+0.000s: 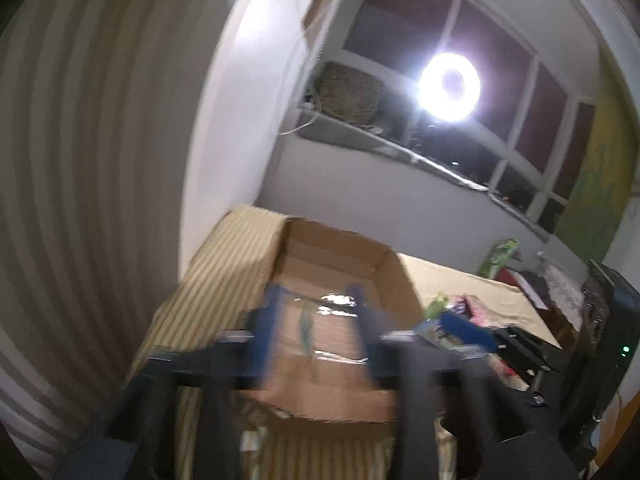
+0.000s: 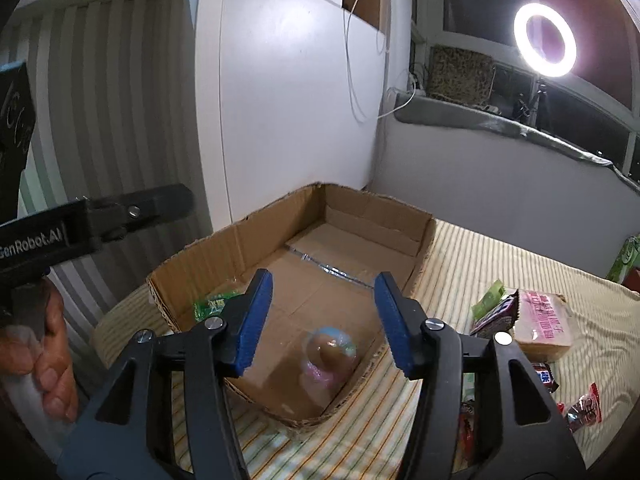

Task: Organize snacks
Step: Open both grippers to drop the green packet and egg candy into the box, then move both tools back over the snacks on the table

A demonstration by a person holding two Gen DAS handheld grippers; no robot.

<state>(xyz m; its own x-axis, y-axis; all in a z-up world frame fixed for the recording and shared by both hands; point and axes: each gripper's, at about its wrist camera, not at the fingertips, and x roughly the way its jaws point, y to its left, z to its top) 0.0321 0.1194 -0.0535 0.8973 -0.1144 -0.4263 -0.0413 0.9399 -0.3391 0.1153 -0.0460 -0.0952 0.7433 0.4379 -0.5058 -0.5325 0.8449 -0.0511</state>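
While the cardboard box (image 2: 304, 280) sits open on the striped cloth (image 2: 500, 264), most of the snacks are still outside it: a pink-labelled packet (image 2: 540, 324), a dark wrapper (image 2: 496, 314), a green one (image 2: 486, 298) and a small red candy (image 2: 584, 404) all lie right of the box, with a ring light (image 2: 545, 40) glowing up behind it. Inside the box there's a green packet (image 2: 214, 304) by the left wall and a clear round thing with pink bits (image 2: 328, 354) near the front wall, kinda hard to identify. The right gripper (image 2: 324, 320) hangs over the box front, jaws spread wide, holding nothing. The left gripper (image 1: 316, 320) is motion-blurred, looks open over the box too.
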